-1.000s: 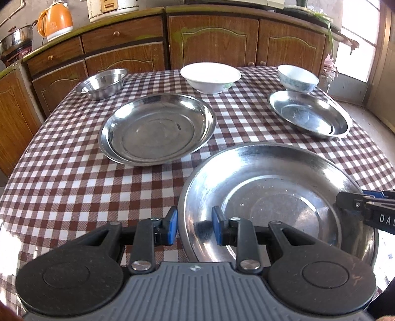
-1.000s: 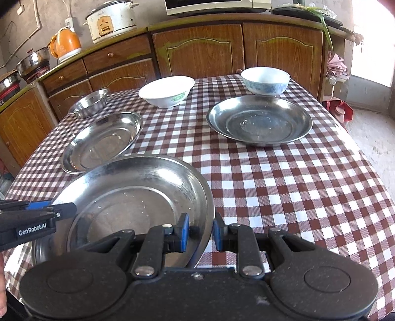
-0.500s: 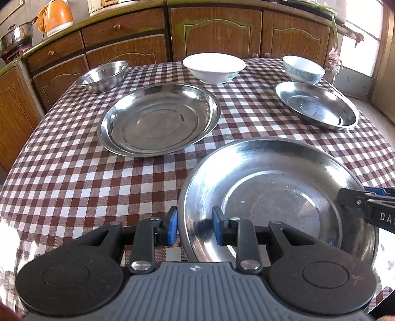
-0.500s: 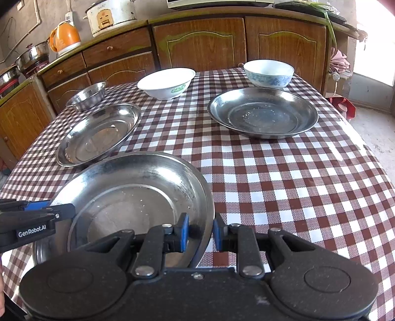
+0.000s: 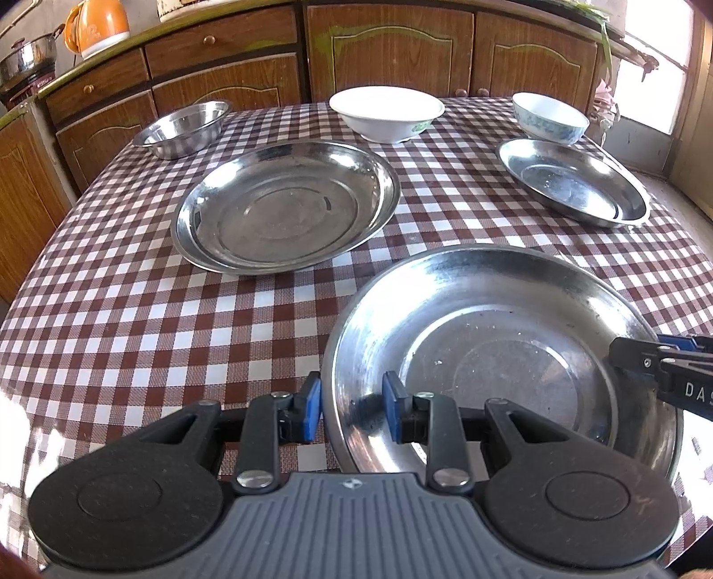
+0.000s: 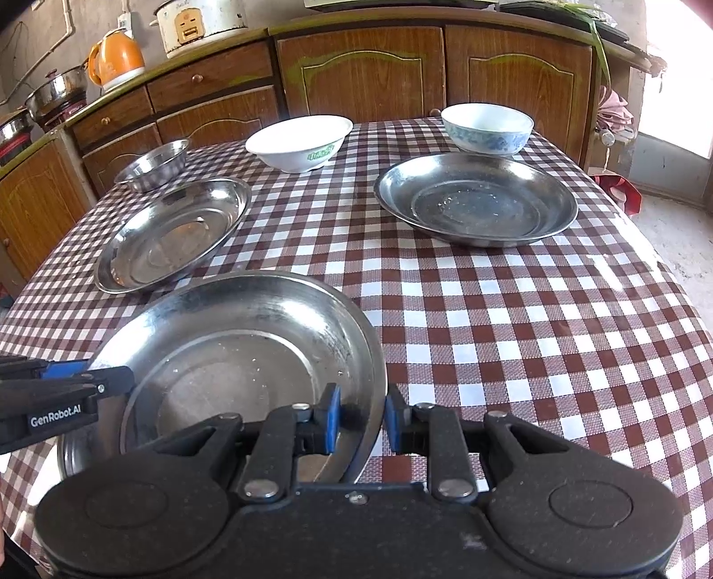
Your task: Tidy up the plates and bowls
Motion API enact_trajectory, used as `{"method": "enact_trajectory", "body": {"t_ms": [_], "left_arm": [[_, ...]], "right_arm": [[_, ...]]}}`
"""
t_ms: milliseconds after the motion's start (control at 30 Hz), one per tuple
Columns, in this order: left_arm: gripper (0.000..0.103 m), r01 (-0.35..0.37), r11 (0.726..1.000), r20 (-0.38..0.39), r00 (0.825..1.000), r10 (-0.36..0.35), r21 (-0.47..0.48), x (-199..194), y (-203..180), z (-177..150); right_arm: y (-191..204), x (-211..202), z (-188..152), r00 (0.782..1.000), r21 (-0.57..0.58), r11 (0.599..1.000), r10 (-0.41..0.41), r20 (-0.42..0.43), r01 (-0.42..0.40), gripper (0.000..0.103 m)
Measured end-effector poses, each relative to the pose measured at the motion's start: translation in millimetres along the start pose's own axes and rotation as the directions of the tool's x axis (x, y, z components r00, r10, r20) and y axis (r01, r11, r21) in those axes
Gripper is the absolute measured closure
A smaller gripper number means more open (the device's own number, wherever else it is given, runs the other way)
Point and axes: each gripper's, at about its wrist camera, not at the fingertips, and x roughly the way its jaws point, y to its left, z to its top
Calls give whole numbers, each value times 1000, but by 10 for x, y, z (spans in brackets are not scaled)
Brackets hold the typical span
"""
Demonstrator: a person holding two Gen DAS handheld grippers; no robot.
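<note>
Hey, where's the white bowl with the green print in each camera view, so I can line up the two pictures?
Left wrist view: the white bowl sits top centre, at the table's far edge, beyond the middle steel plate.
Right wrist view: the bowl is upper left of centre, green print facing the camera.
Shared landmark: the orange kettle on the counter, upper left in both.

We look from each wrist camera along its own fingers, tilted down over the checked worktop [image 5: 133,311] toward the wooden cabinets [image 6: 365,71]. Both sit close above the near steel plate [image 5: 490,338], the left view at its left rim, the right view at its right rim. Both views share that plate and the whole worktop.
</note>
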Motion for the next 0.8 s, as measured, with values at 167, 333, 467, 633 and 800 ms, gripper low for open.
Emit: {"method": "enact_trajectory", "body": {"t_ms": [167, 333, 467, 633, 800], "left_arm": [[74, 5, 1000, -5, 1000, -5, -9, 8, 13, -3], [74, 3, 1000, -16, 1000, -4, -20, 29, 15, -6], [74, 2, 1000, -19, 1000, -3, -25, 32, 14, -10], [72, 7, 1000, -18, 1000, -7, -24, 26, 16, -18], [72, 10, 999, -16, 1000, -11, -35, 34, 31, -10]], "right_arm": [[10, 13, -7, 1000, -2, 1000, -3, -5, 3, 76], [19, 28, -12, 1000, -4, 1000, -2, -11, 2, 76], [24, 31, -17, 1000, -6, 1000, 0, -12, -1, 76], [24, 36, -19, 1000, -4, 1000, 4, -18, -4, 71], [29, 22, -15, 1000, -5, 1000, -2, -8, 2, 68]]}}
